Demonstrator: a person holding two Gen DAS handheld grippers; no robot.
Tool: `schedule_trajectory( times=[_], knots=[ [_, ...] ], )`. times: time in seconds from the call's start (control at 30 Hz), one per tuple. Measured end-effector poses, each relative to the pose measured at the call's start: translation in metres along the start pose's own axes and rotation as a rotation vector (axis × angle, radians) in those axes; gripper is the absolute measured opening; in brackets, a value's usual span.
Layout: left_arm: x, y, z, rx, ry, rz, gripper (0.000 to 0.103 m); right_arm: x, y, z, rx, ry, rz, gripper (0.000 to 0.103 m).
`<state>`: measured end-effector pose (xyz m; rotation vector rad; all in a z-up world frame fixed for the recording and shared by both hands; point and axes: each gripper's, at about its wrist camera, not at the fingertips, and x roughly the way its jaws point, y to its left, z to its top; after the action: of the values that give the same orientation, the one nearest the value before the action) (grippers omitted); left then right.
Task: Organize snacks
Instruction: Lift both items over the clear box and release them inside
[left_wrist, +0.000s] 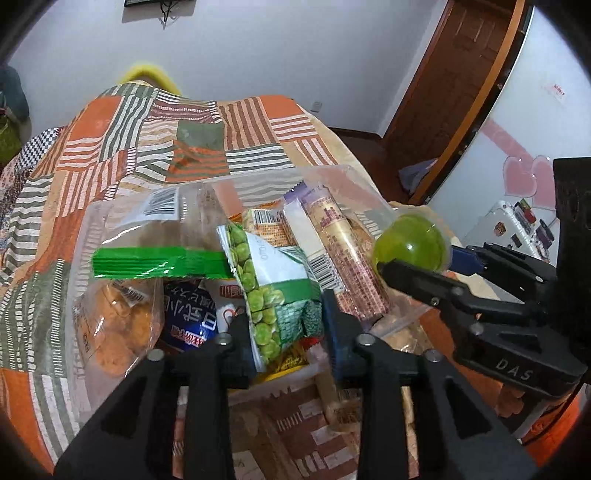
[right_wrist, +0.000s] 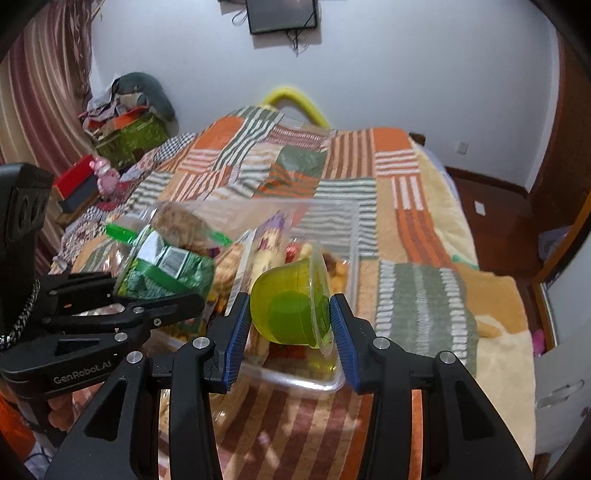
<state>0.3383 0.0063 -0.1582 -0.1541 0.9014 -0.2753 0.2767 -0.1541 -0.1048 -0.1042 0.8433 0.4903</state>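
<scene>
A clear plastic box (left_wrist: 343, 177) (right_wrist: 332, 386) of snack packets sits on the quilted bed. My left gripper (left_wrist: 286, 325) is shut on a green pea snack bag (left_wrist: 273, 280) and holds it over the box; the bag also shows in the right wrist view (right_wrist: 166, 273). My right gripper (right_wrist: 291, 321) is shut on a green jelly cup (right_wrist: 291, 302), tipped on its side above the box's near right corner. The cup also shows in the left wrist view (left_wrist: 410, 243), at the box's right edge. A long beige biscuit pack (left_wrist: 347, 258) lies in the box.
A green-striped clear bag (left_wrist: 159, 258) and a bag of orange snacks (left_wrist: 114, 325) lie in the box's left side. The patchwork quilt (right_wrist: 406, 206) spreads around. Cluttered boxes (right_wrist: 122, 136) stand left of the bed. A wooden door (left_wrist: 461, 74) is at the right.
</scene>
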Motion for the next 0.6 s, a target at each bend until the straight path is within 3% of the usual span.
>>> schedule_trajectory(
  times=[0.1,0.13,0.37,0.6],
  knots=[
    [-0.009,-0.003,-0.002,0.009,-0.013,0.014,0.057,-0.003,0.003,-0.001,-0.010,-0.008,-0.013,0.040],
    [-0.013,-0.004,-0.002,0.011,-0.021,0.018,0.058,-0.006,0.003,-0.001,-0.011,-0.014,-0.011,0.040],
    [-0.046,-0.008,0.000,0.008,-0.078,0.016,0.059,-0.023,0.001,0.001,0.002,-0.041,0.002,0.041],
    [-0.078,-0.011,-0.011,0.032,-0.125,0.051,0.060,-0.049,0.006,-0.007,0.006,-0.079,0.020,0.048]
  ],
)
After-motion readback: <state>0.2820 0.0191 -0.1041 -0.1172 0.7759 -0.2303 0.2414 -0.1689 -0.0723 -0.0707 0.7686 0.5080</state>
